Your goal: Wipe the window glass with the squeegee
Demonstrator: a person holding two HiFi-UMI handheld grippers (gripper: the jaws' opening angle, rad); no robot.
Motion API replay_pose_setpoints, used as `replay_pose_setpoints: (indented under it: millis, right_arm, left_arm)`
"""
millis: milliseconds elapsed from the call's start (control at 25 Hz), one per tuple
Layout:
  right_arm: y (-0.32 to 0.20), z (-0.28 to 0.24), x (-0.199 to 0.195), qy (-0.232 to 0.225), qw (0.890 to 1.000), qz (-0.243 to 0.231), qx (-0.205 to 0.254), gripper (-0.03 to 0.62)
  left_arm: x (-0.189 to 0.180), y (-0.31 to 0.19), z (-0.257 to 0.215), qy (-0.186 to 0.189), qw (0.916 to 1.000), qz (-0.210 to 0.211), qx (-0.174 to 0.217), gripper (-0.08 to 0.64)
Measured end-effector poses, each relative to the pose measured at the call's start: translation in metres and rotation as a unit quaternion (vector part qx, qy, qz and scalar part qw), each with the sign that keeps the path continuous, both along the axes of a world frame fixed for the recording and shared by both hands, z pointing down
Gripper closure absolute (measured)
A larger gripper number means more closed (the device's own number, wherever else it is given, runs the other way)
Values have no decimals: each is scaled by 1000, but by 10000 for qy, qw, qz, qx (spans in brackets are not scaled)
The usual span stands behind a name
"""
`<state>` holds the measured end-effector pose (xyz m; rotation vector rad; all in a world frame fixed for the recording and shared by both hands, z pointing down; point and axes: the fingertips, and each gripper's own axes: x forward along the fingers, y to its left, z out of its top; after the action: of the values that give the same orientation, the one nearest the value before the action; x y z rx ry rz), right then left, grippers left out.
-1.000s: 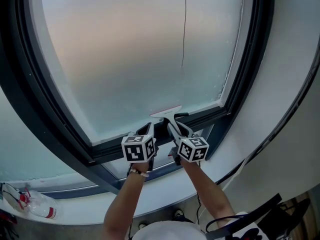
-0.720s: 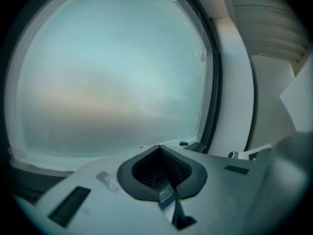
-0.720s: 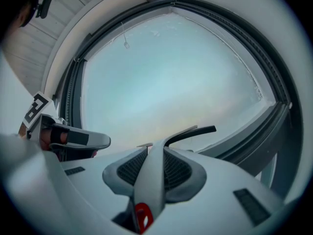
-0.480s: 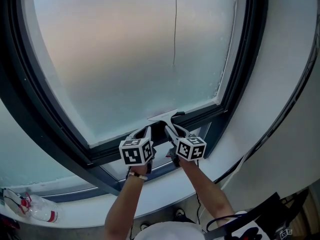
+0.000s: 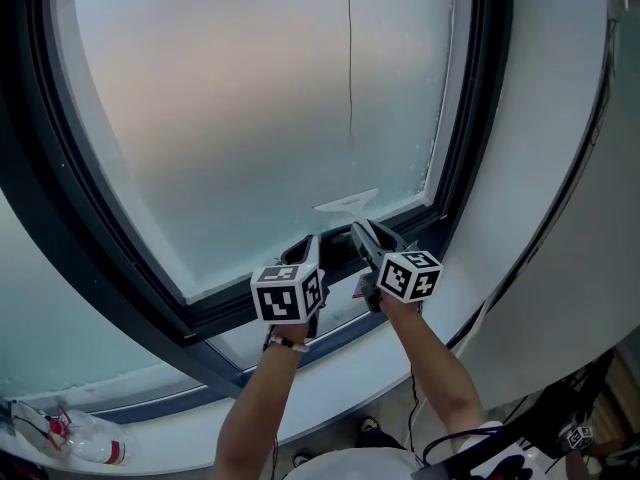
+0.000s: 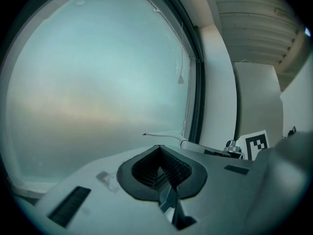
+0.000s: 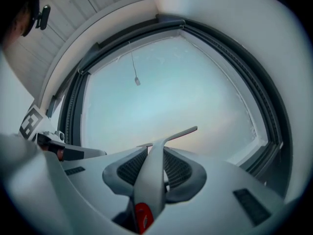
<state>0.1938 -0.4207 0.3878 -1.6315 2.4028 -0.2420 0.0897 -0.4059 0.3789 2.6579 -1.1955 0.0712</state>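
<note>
My right gripper [image 5: 366, 234] had its jaws clamped on the handle of the squeegee [image 5: 347, 206]. In the right gripper view the pale handle [image 7: 152, 173] ran straight up between the ribbed pads [image 7: 178, 168], with a red spot at its near end, and the blade spread crosswise just past the jaw tips. My left gripper [image 5: 304, 248] was just beside it, on its left, with its jaws [image 6: 158, 148] closed together on nothing. From that gripper the squeegee [image 6: 164, 135] showed ahead and to the right.

Beyond both tools was the frosted glass [image 5: 250, 98]. The blade sat low on it, near the lower right corner, and looked to be against the pane, though I could not be sure of contact. The dark frame [image 5: 480, 118] ran under the jaws and up the right side. A thin cord [image 5: 349, 58] hung down the glass above the blade. Far off to my left gripper's left, a plastic bottle [image 5: 85, 433] lay on the white sill [image 5: 330, 388].
</note>
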Motion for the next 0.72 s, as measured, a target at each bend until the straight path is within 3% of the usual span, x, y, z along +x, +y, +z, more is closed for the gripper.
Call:
replay_pose_setpoints:
  millis: [360, 520, 720]
  right_arm:
    - [9, -128, 67, 283, 9932, 463, 1033, 502]
    - [1, -206, 83, 230, 9858, 106, 1659, 501]
    - [-5, -307, 86, 198, 9684, -449, 2446, 502]
  left_arm:
    - [48, 13, -67, -24, 9980, 242, 580, 560]
    - [80, 6, -106, 54, 9961, 46, 875, 560]
    - [122, 1, -158, 83, 9913, -207, 1294, 560]
